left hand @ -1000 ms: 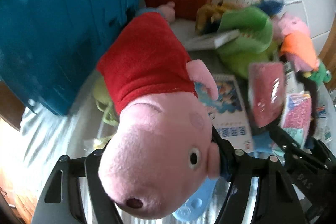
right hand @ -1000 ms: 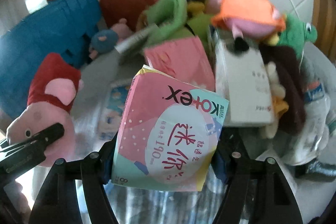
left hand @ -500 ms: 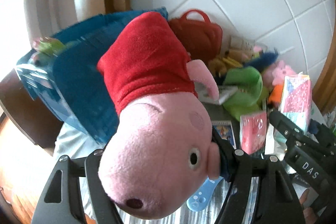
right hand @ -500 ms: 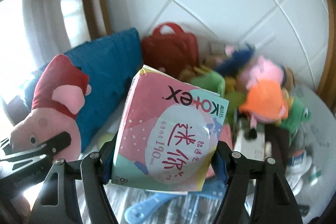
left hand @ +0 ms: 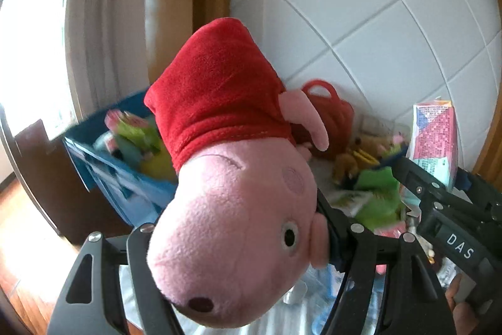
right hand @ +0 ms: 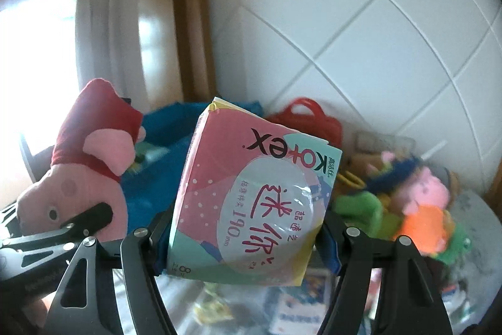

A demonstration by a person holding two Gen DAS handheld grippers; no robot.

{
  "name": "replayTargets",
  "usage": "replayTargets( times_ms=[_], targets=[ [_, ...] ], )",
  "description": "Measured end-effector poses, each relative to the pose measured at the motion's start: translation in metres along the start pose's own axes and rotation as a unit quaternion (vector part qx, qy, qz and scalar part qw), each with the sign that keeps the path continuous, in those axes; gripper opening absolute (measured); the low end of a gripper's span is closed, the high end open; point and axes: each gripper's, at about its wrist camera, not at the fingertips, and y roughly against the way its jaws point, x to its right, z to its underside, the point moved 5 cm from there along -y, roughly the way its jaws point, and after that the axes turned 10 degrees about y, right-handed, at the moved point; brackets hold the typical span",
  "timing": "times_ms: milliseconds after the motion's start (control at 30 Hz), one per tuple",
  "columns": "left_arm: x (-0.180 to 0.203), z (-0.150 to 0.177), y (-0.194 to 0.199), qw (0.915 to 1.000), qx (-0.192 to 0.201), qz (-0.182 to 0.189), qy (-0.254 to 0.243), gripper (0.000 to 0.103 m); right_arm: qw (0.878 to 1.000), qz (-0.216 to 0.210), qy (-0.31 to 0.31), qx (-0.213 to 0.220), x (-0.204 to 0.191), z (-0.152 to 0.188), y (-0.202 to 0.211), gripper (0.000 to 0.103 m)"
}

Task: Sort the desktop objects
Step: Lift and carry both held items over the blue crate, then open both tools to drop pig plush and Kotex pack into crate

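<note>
My left gripper is shut on a pink pig plush in a red dress, gripped at the head and held high in the air. The same pig plush shows at the left of the right wrist view, with the left gripper clamped on it. My right gripper is shut on a pink and teal pack of pads, also lifted. That pack and the right gripper appear at the right of the left wrist view. A blue storage bin sits below, to the left.
The blue bin holds some colourful items. A red handbag, a green plush, a pig plush in orange and packets lie piled by the white tiled wall. A wooden frame and a curtain stand at the left.
Both grippers have risen well above the cluttered table with the pig plush and the pack held. The views tilted up, so the wall, curtain and the bin's open top now show.
</note>
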Motion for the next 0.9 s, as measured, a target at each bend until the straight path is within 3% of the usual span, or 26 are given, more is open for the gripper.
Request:
replayTargets(
  times_ms=[267,467,733,900],
  targets=[
    [-0.092,-0.080,-0.032,0.9991,0.039,-0.012,-0.009,0.071,0.999,-0.023,0.002,0.042,-0.095,-0.067,-0.052,0.072],
    [-0.149,-0.131,-0.073,0.9990,0.035,-0.010,-0.026,0.071,0.998,-0.024,0.002,0.050,-0.152,-0.108,-0.100,0.072],
    [-0.185,-0.149,-0.129,0.9996,-0.002,0.004,-0.028,0.074,1.000,-0.001,0.010,0.019,-0.187,-0.128,-0.148,0.073],
    [-0.196,-0.146,-0.149,0.9995,-0.014,0.008,-0.029,0.085,1.000,0.026,0.008,-0.011,-0.192,-0.122,-0.172,0.081]
  ],
)
